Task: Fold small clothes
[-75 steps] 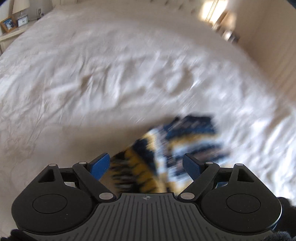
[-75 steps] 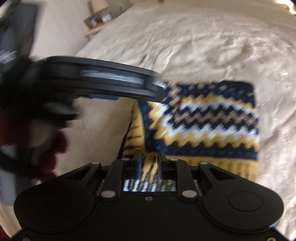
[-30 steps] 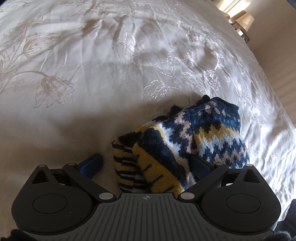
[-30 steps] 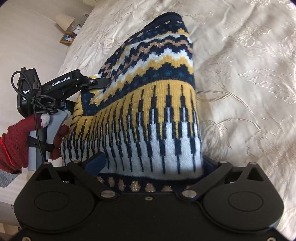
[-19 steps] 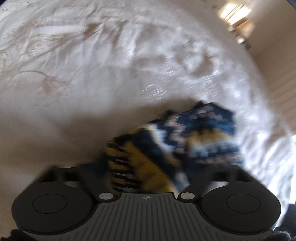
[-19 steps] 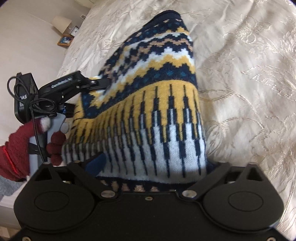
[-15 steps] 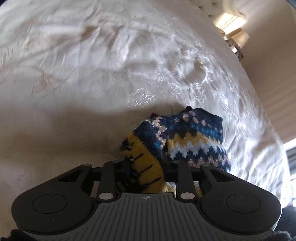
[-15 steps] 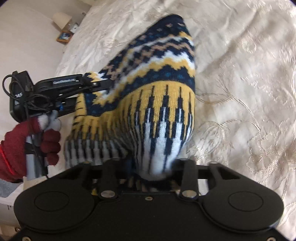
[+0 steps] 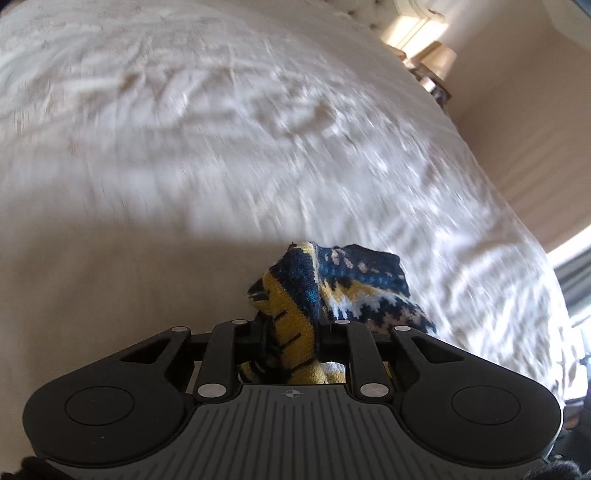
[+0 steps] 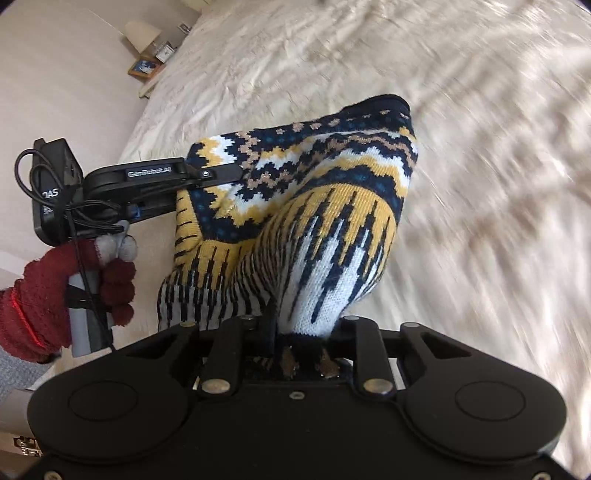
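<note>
The embroidered cream bedspread [image 10: 461, 147] fills both views, blurred in streaks, and the only garment on it is a small knitted jumper [image 10: 314, 206] in navy, mustard and white zigzags. It hangs or stretches between the two tools above the bed. Whether any part of it touches the bedspread cannot be told.

In the right wrist view the jumper runs from the right gripper [image 10: 301, 328] at 6 o'clock up toward 12 o'clock, its long axis pointing away from the tool and leaning a little toward 1 o'clock. The jaws stand narrow, pinching the white and navy ribbed hem. The left gripper [image 10: 207, 173] enters from 9 o'clock and grips the opposite side edge; its jaws are hidden behind cloth here.

The left wrist view settles that: the left gripper's jaws are drawn close on a bunched mustard fold, with the remaining knit trailing toward 1 o'clock. Only the right wrist view shows the red-gloved left hand [image 10: 48, 291] on its handle, and the bedside lamp [image 10: 142, 33] at 11 o'clock.

Both tools grip equally near; my guess is the coming fold depends on carrying both held edges together toward 12 o'clock.
</note>
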